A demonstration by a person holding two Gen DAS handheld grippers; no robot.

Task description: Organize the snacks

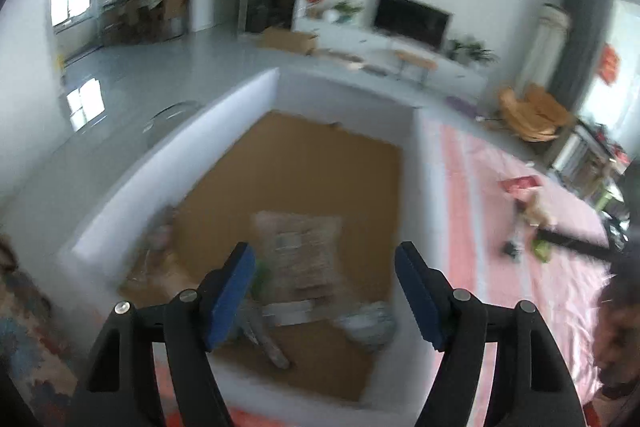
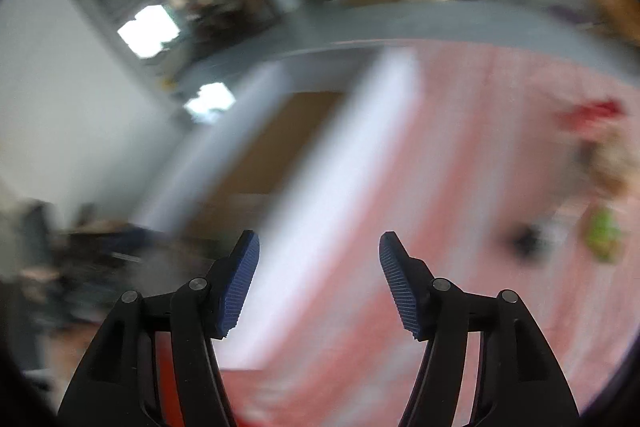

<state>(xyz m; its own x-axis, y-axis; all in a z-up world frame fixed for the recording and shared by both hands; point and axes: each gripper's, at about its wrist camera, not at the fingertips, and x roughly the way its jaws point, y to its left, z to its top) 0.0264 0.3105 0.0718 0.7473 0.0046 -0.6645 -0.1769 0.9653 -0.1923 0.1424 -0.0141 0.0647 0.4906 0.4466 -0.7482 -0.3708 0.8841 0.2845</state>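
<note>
Judged from how things lie, the sorting is well under way but not finished. A white-walled box (image 1: 240, 115) with a brown cardboard floor already holds snacks, and more wait outside it on the pink striped cloth (image 1: 500, 291) covering the table.

Inside the box, the left wrist view gives roughly four packets, though blur makes the count loose: a large clear packet with a pale printed label (image 1: 304, 251) near the middle, a crinkled clear wrapper (image 1: 154, 247) against the wall at 9 o'clock from it, a slim packet (image 1: 264, 335) at 7 o'clock, and a silvery bag (image 1: 370, 323) at 5 o'clock.

Still to be boxed is a small cluster well apart from the box, toward 3 o'clock — a red packet (image 1: 520, 183), a tan item (image 1: 538, 213), a green item (image 1: 540, 251) and a small dark piece (image 1: 512, 249). That makes four or so; what each one is I cannot tell.

The left gripper (image 1: 325, 301) hangs over the box with its jaws wide and nothing between them. The right gripper (image 2: 319, 283) is likewise wide and empty, above the box's near wall and the cloth, with the leftover cluster at its 2 to 3 o'clock — its view is heavily smeared.
</note>
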